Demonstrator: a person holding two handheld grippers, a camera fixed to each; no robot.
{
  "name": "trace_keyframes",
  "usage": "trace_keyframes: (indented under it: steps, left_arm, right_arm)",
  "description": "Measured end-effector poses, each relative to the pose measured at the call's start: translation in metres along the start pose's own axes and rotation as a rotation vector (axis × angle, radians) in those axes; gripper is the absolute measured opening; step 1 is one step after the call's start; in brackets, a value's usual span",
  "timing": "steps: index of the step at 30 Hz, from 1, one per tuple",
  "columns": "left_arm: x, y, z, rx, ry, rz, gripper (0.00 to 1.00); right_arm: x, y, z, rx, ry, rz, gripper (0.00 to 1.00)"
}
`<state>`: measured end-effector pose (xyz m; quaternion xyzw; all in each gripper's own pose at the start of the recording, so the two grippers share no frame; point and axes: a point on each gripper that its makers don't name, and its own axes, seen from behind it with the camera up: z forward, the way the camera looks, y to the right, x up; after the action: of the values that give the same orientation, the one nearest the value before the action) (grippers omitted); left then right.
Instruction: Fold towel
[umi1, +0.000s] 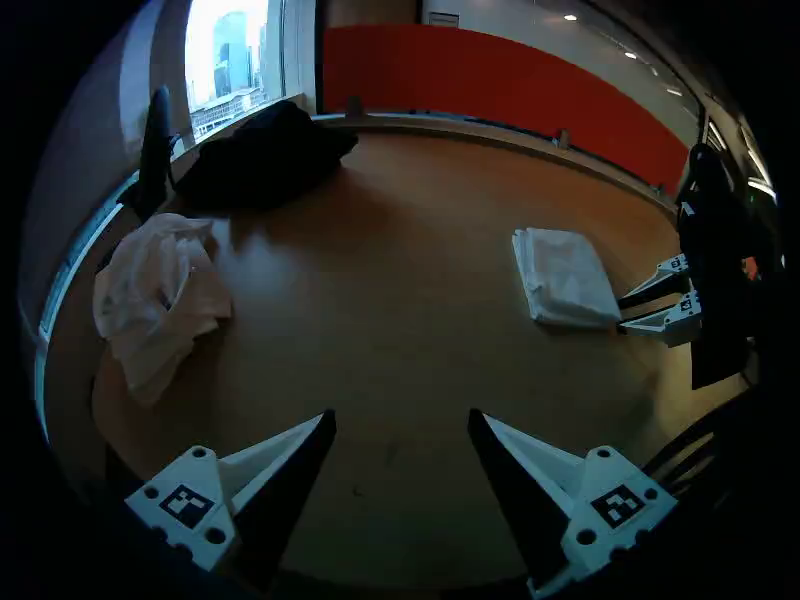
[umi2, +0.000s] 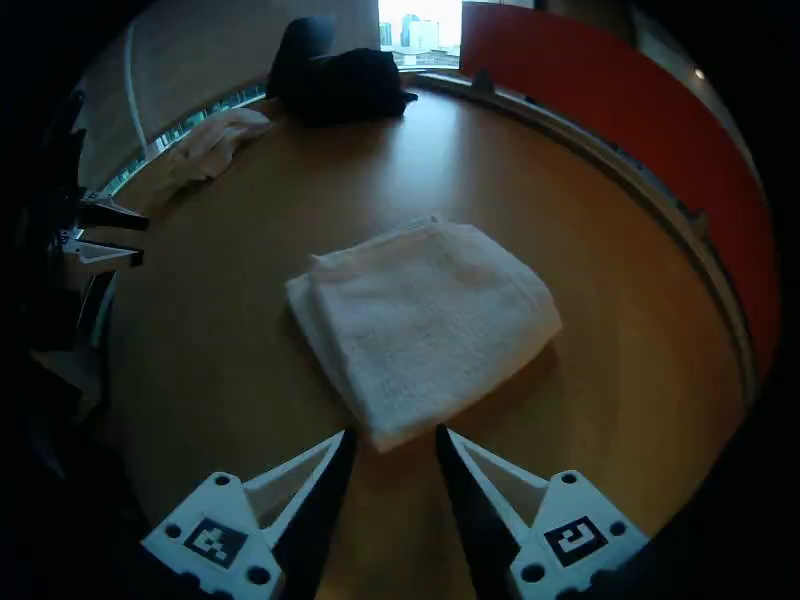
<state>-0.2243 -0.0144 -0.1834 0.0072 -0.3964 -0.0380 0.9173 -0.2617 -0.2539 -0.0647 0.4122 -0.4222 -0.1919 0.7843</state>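
Left gripper (umi1: 400, 415) sits at the bottom of the left gripper view with its two fingers spread wide and bare wooden table (umi1: 400, 300) between them; I have hold of nothing with it. At the right edge of that same view my right gripper (umi1: 655, 300) points its tips at the near edge of the folded towel (umi1: 565, 275), which lies flat at right of centre.

In the right gripper view, the right gripper's fingers come up from the bottom of the frame with a narrower gap, parted and not clamped on anything. The towel fills the middle of the frame, a white terry stack folded into a rough rectangle, and its nearest corner pokes down to just between my fingertips. I cannot tell whether either tip touches it.

At the left of the left gripper view a crumpled white cloth (umi1: 155, 290) lies in a loose heap near the table's edge, well apart from the towel. Above it, at upper left, a black bundle (umi1: 265, 150) rests on the table beside the window (umi1: 230, 60). A red wall panel (umi1: 500, 80) runs across the upper right behind the table.
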Motion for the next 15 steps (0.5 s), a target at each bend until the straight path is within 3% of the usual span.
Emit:
trace_keyframes:
  steps: [3,15]
  left_arm:
    - [0.0014,0.0001,-0.0007,-0.004,0.011,-0.002,0.98]
    - [0.0036,-0.0017,-0.0026,-0.015,0.052,0.022,0.98]
  right_arm:
    - [-0.0007,-0.0015,0.0007,-0.002,0.0,0.009,0.45]
    - [-0.0066,-0.006,0.0055,-0.022,-0.005,0.036,0.41]
